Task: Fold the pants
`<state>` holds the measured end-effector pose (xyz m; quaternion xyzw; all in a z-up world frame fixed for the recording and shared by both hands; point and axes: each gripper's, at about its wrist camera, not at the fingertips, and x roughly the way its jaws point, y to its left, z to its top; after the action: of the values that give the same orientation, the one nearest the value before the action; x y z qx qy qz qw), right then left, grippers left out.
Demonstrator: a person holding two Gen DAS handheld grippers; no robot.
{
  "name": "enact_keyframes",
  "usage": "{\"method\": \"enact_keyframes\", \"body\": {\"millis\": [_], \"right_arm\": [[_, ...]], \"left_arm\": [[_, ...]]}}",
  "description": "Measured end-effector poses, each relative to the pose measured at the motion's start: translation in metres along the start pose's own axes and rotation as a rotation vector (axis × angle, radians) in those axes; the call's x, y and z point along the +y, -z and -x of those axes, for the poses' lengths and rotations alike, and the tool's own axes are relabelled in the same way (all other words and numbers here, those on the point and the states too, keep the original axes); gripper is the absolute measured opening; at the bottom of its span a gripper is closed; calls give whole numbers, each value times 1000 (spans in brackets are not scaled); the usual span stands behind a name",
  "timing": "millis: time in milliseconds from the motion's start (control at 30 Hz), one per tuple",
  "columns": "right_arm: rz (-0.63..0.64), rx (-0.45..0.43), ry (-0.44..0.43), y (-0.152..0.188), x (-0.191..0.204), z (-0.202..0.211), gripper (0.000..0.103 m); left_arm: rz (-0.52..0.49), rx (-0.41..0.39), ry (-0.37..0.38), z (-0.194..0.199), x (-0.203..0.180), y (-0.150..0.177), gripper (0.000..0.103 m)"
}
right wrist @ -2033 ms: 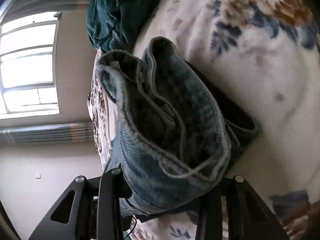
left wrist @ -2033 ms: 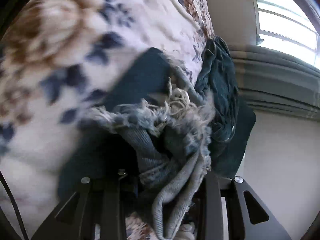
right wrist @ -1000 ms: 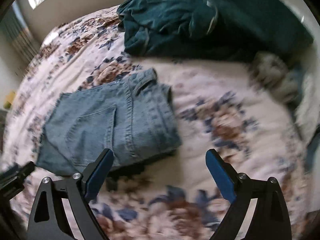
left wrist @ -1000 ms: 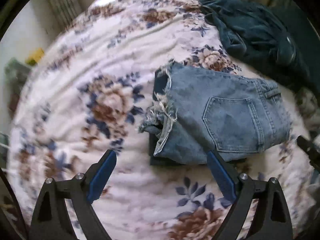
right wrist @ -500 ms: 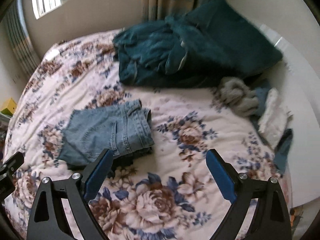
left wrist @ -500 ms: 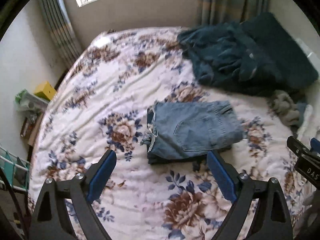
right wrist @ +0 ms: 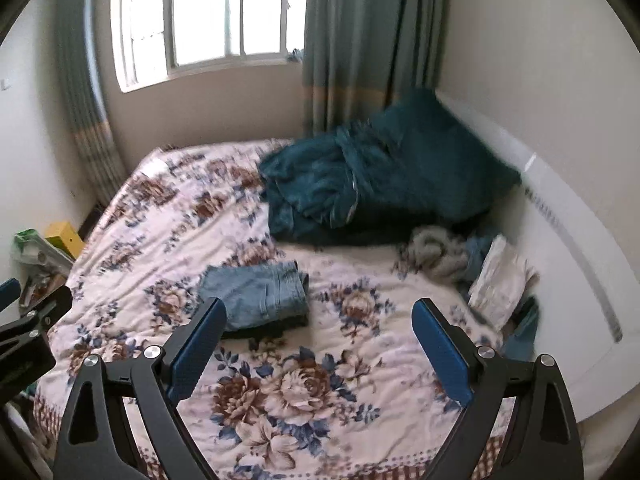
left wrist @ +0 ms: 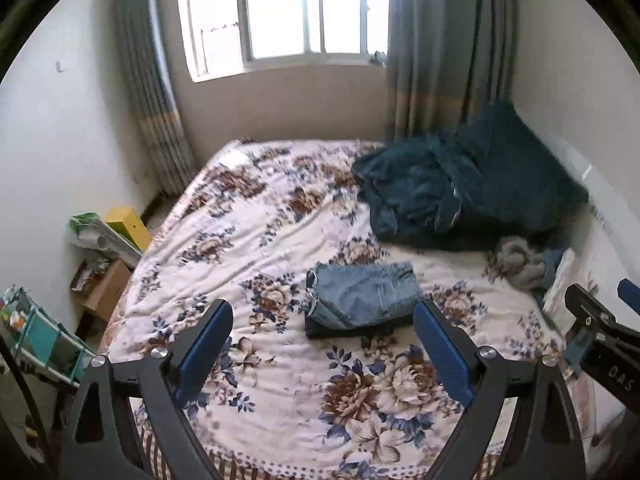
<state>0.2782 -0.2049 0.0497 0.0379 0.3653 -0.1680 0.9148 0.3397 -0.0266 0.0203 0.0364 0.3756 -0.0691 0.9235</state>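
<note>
the left gripper (left wrist: 323,340) and right gripper (right wrist: 319,338), both spread wide and empty, hang well back from the folded jeans (left wrist: 362,298) lying crosswise mid-bed (left wrist: 240,220), nearer the left one.

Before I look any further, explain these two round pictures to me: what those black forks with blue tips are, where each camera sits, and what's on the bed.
No robot here: a person holds a two-finger claw in each hand. A fisheye camera on each claw looks forward along its fingers, hence the round, bent pictures. One picture comes from the left claw, the other from the right claw; the blue tips are finger pads. Both claws are open and hold nothing. On the floral bedspread lie the folded jeans, on top of something dark. Behind them sits a dark teal blanket, with a grey garment to the right. The right claw's edge shows in the left view's right side.
</note>
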Motion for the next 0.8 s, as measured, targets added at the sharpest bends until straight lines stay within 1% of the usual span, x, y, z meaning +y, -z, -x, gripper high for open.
{"method": "enact_keyframes", "body": {"millis": [67,167,333,433,567,600,667,733,800], "right_arm": [[6,-30,-19,-1,-6,33,96],[15,-65,-47,-3,-14,74,96],[35,-92,-81,3,-21,125,96],[42,-92,-102,9,-24,144,96],[43,-80,-119,18,-29,155,96],[48,-78,-116,20,-30,155,99],[51,-79,-112,24,-29,152,101],[56,-104,-89,26,-29,147,102],[53,-113,-79,25,-26,133,103]], "left_arm": [[17,-19,-21,29,1,1,93],[40,-42,-47,63,4,5,93],[69,-38,-78,90,4,17,94],[81,-38,-94,101,4,27,96],[94,-18,-98,109,3,37,102],[94,-12,-96,107,3,38,103],[91,-13,-101,105,2,40,103],[88,-8,-99,98,1,41,103],[79,-23,-119,95,-1,43,103]]}}
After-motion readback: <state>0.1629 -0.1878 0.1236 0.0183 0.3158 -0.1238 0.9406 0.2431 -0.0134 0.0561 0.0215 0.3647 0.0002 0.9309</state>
